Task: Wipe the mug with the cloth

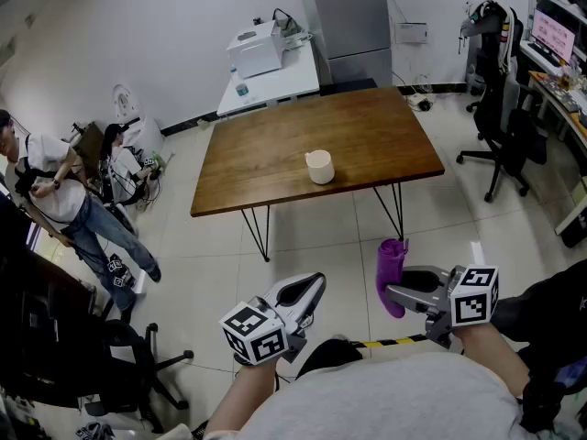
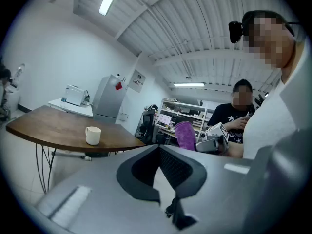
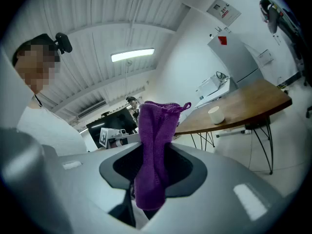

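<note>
A cream mug [image 1: 319, 167] stands upright near the middle of the brown wooden table [image 1: 257, 168], far ahead of both grippers. The same mug [image 2: 92, 135] shows small in the left gripper view and the mug [image 3: 215, 115] in the right gripper view. My right gripper [image 1: 396, 293] is shut on a purple cloth [image 1: 391, 275], which hangs folded from its jaws; the cloth [image 3: 153, 155] fills the middle of the right gripper view. My left gripper [image 1: 312, 291] is held low near my body, shut with nothing between its jaws [image 2: 158, 172]. Both grippers are over the floor, short of the table.
A white side table with a printer [image 1: 257, 49] and a grey cabinet [image 1: 348, 16] stand behind the wooden table. An office chair [image 1: 500, 122] is at the right, another black chair [image 1: 110, 365] at the lower left. A person [image 1: 64, 200] stands at the left.
</note>
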Available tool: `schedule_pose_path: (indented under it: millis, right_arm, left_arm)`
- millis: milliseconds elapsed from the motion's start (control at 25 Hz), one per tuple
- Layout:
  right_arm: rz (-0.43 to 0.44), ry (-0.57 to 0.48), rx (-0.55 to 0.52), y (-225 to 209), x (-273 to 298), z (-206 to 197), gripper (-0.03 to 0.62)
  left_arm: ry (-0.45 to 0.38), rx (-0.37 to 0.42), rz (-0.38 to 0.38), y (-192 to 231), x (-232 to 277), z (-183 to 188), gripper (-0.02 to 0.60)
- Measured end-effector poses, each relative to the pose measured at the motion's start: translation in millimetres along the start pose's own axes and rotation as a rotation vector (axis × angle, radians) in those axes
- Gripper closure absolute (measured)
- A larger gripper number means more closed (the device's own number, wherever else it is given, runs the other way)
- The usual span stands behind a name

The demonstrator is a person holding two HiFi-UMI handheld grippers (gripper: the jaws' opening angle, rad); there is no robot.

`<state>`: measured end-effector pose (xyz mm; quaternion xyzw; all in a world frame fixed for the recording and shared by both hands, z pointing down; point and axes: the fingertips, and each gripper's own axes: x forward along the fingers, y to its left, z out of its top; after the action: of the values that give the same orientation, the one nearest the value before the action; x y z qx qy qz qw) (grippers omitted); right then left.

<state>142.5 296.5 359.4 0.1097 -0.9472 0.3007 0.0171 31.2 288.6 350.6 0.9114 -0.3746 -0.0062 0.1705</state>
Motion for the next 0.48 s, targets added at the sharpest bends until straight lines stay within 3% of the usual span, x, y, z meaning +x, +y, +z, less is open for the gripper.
schedule_pose_path:
  millis: [280,480]
  right_arm:
    - [-0.009,-0.006,0.013,-53,33,26,0.457]
    - [-0.03,0.0,0.055,-115,79,57,0.458]
  left_arm:
    - [0.005,0.018,-0.037,47,35,12,0.58]
    - [0.024,-0.001,-0.046,124,66,28,0.58]
